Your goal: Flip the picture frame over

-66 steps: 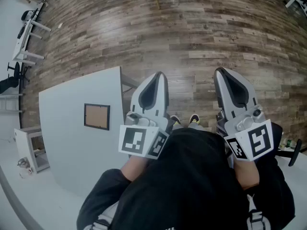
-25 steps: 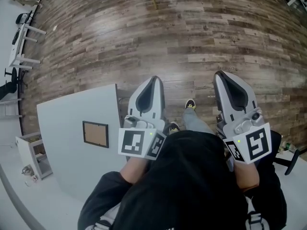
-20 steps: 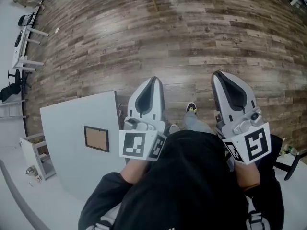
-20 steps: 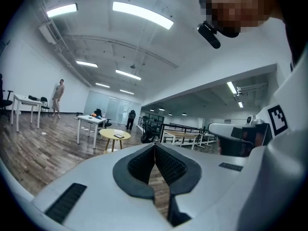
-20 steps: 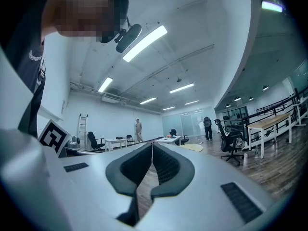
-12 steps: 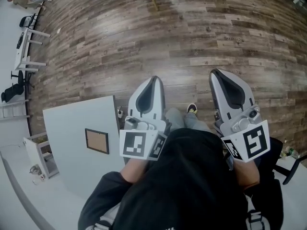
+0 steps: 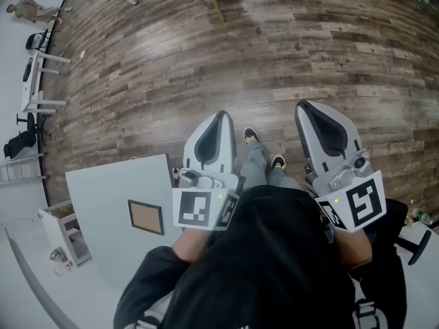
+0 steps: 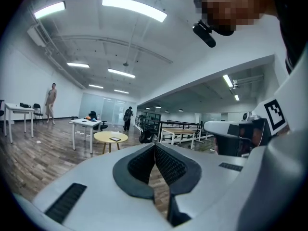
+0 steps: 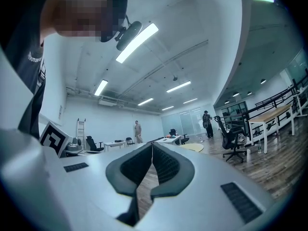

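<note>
A white counter [image 7: 103, 197] stands at the lower left of the head view on a floor [image 7: 206, 67] of brown wood planks. Only 1 thing lies on it: a picture frame [image 7: 146, 216], flat, with a dark border around a plain brown panel that faces up. The frame sits near the counter's right edge, its sides roughly parallel to that edge, and touches nothing else. The rest of the counter top is plain white. A small white shelf unit [image 7: 65, 235] stands on the floor just beside the counter's left side.
</note>
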